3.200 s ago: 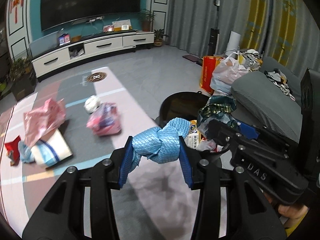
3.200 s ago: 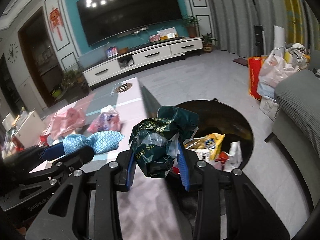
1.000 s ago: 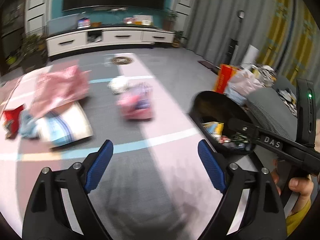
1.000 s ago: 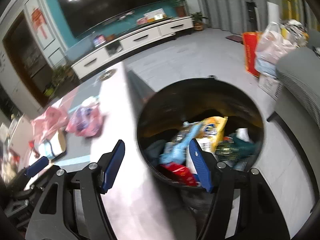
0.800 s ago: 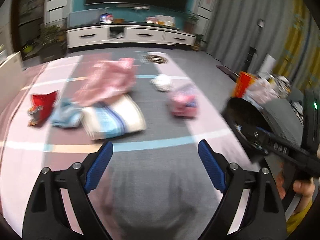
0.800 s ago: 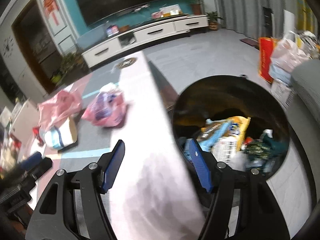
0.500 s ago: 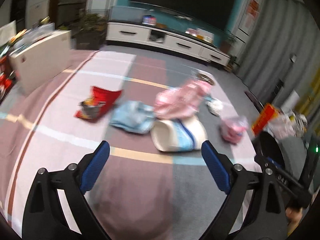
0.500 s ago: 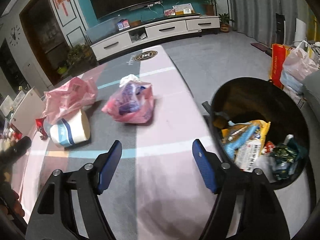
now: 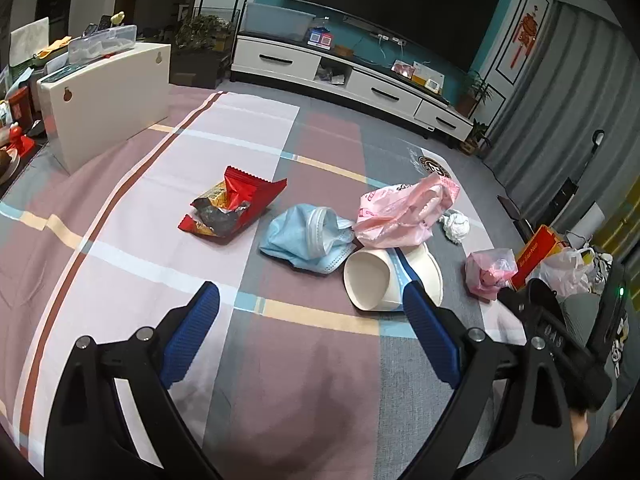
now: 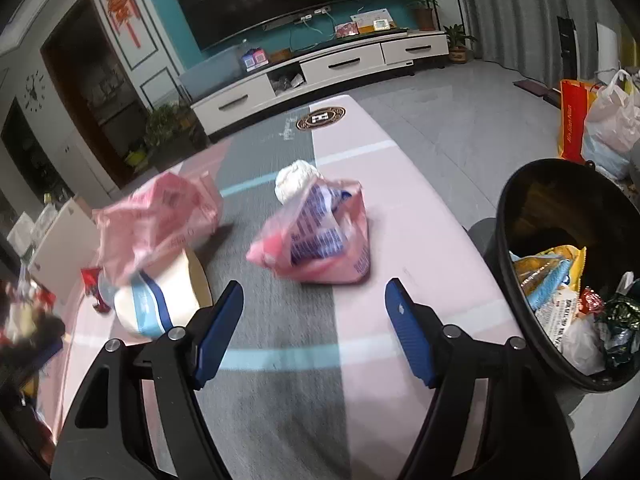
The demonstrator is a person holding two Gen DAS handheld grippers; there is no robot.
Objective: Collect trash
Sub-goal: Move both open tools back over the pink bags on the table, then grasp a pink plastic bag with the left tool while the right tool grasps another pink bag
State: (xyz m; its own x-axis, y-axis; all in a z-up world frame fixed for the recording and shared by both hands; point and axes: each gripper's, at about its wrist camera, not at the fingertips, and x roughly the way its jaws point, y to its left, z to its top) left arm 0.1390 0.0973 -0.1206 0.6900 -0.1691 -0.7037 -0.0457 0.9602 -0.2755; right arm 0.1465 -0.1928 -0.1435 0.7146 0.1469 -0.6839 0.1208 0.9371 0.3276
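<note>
Trash lies on a table under a plaid cloth [image 9: 132,240]: a red snack wrapper [image 9: 232,208], a blue face mask [image 9: 304,240], a large pink bag [image 9: 404,212], a tipped paper cup [image 9: 384,280], a white tissue ball [image 9: 456,226] and a small pink bag [image 9: 490,272]. My left gripper [image 9: 310,296] hovers open short of the mask and cup, holding nothing. My right gripper [image 10: 315,292] is open and empty just short of the small pink bag [image 10: 320,240], with the tissue ball [image 10: 298,180] behind it. The black bin [image 10: 508,216] stands right of the table, holding several pieces of trash.
A white board [image 9: 108,100] stands at the table's far left corner. Beyond the table are a white TV cabinet [image 9: 340,76] and a dark screen. A red carton and plastic bags [image 10: 600,120] sit on the floor behind the bin. The table's right edge drops off beside the bin.
Both grippers earlier held bags near the bin and are now empty and open. Both views have swung left from the bin to the trash on the table.
</note>
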